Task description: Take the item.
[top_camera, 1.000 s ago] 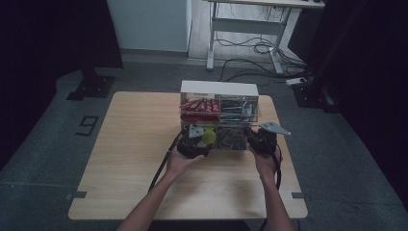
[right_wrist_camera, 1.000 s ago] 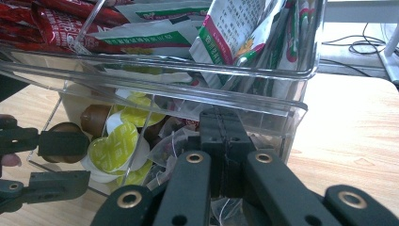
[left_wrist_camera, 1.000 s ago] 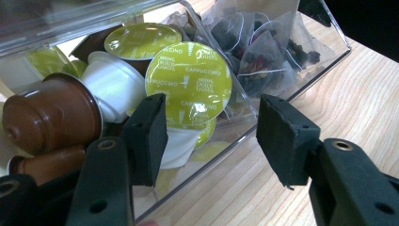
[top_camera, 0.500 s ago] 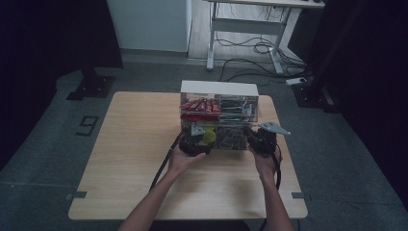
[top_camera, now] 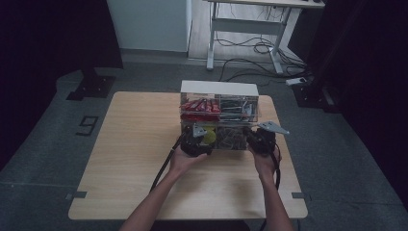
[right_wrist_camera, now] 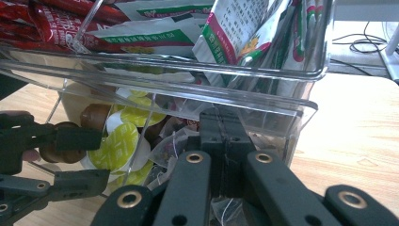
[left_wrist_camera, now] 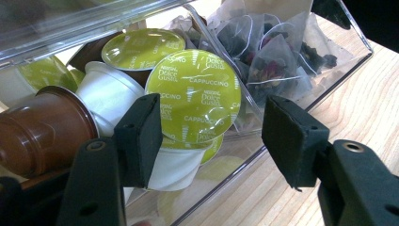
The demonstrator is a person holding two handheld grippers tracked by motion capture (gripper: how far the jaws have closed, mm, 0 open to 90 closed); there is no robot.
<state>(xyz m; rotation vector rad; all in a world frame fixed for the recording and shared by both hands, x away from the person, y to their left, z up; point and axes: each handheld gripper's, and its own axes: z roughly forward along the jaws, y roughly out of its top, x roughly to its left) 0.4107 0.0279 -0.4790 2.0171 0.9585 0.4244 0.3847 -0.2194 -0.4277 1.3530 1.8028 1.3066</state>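
A clear organiser box [top_camera: 219, 115] stands on the bench [top_camera: 134, 159], nearer its far edge and right of the middle. Its lower drawer [left_wrist_camera: 226, 160] is pulled out toward the person. The left claw [left_wrist_camera: 211, 136] reaches into the left compartment of that drawer, where coffee capsules lie heaped. A green-lidded cappuccino capsule [left_wrist_camera: 195, 96] sits tilted between its jaws, lid facing the camera. The left pad [left_wrist_camera: 141, 136] lies against the capsule's white side; the right pad [left_wrist_camera: 287, 136] stands clear of it, out over the drawer's front wall. The jaws have just been opening and stand apart. Tea bags [left_wrist_camera: 273, 56] fill the neighbouring compartment, just beside the capsule. The right claw [right_wrist_camera: 221, 127] is pressed together on the drawer's front rim at the tea-bag compartment, jaws closed with the clear plastic between them.
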